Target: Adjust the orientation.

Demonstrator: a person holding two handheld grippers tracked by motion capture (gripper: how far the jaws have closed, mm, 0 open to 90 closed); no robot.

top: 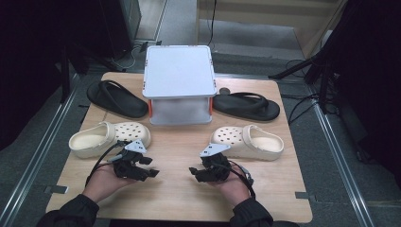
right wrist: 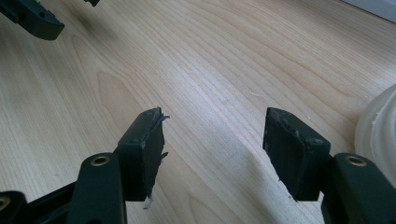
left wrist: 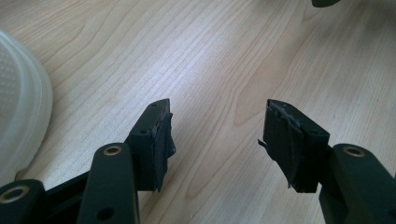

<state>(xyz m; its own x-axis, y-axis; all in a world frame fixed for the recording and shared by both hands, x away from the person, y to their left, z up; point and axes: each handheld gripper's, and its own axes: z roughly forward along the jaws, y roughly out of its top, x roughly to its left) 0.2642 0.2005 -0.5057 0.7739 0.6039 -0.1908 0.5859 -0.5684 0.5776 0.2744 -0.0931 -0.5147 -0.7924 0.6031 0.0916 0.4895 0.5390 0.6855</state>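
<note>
Two cream clogs lie on the wooden table (top: 179,142), one at the left (top: 108,137) and one at the right (top: 248,141). Behind them lie two black slippers, left (top: 116,98) and right (top: 247,105). My left gripper (top: 152,167) rests low near the front, its jaws open and pointing toward the table's middle. Facing it is my right gripper (top: 194,172), also open. In the left gripper view the left gripper (left wrist: 217,116) has only bare wood between its pads, with the left clog's edge (left wrist: 18,102) beside it. The right gripper (right wrist: 215,123) likewise holds nothing, and the right clog (right wrist: 378,126) sits just off its right jaw.
A white lidded box (top: 178,82) stands at the back centre between the slippers. Bare wood lies between the two grippers. Dark stands and cables crowd the floor around the table.
</note>
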